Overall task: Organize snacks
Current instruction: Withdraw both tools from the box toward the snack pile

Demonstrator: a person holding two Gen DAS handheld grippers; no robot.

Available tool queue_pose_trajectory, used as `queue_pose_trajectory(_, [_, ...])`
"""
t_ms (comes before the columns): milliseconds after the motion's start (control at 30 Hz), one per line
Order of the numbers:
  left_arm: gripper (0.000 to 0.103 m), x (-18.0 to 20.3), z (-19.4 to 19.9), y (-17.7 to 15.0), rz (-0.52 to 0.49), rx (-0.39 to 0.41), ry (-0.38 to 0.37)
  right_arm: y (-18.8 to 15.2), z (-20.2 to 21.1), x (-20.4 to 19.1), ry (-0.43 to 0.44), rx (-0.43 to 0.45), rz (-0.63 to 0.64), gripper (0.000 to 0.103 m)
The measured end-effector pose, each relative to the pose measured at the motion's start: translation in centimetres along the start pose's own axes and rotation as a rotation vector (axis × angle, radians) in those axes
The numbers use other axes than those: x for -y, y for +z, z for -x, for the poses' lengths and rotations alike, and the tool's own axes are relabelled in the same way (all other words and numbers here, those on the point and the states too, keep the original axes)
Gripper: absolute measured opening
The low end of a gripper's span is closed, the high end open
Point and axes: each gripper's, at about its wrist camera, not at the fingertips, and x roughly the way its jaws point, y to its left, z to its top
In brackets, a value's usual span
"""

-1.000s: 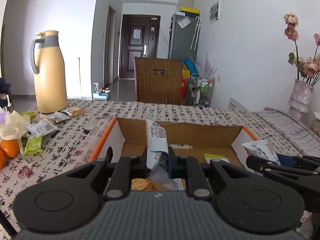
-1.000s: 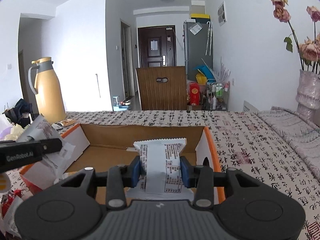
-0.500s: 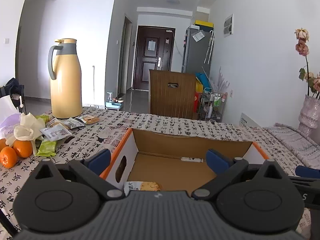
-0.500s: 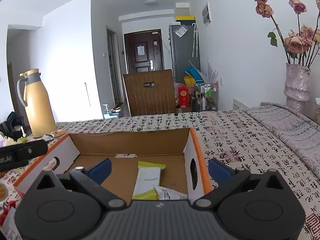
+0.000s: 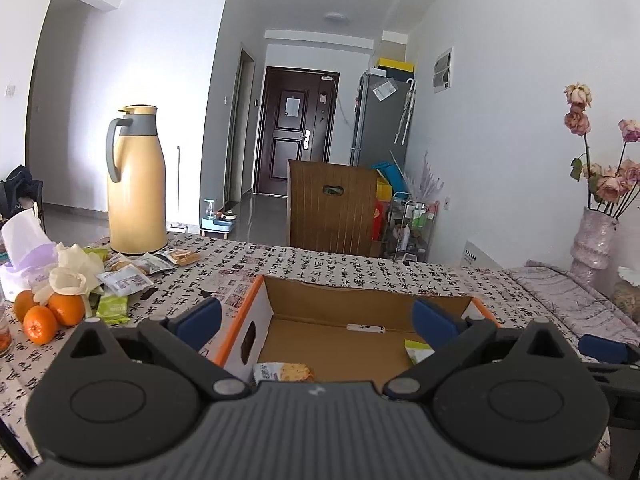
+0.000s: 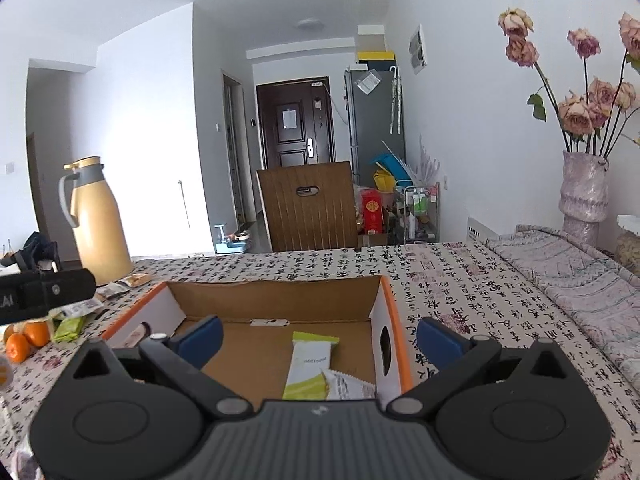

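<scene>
Counting three oranges [image 5: 48, 314], one box [image 5: 256, 312].

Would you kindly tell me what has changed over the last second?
Both grippers let go: the left gripper and right gripper each held a snack packet over the cardboard box, and now stand open and empty, drawn back. Packets lie inside. The thermos, oranges and loose snacks stayed put.
</scene>
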Motion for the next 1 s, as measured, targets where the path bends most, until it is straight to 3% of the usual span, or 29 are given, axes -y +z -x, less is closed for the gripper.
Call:
queue_pose_trajectory(200, [0.103, -1.3, 2.9, -0.7, -0.002, 0.005, -0.002, -1.2, 3.0, -1.2, 0.021, -0.009, 0.036, 0.103])
queue_pose_trajectory(467, [0.103, -4.0, 5.6, -2.9, -0.018, -0.034, 0.017, -3.8, 4.9, -3.0, 0.035, -0.088, 0.062, 0.103])
queue_pose_trajectory(1000, [0.103, -7.6, 7.0, -6.8, -0.002, -0.149, 0.034, -8.4, 1.8, -8.1, -0.029, -0.299, 0.204, 0.103])
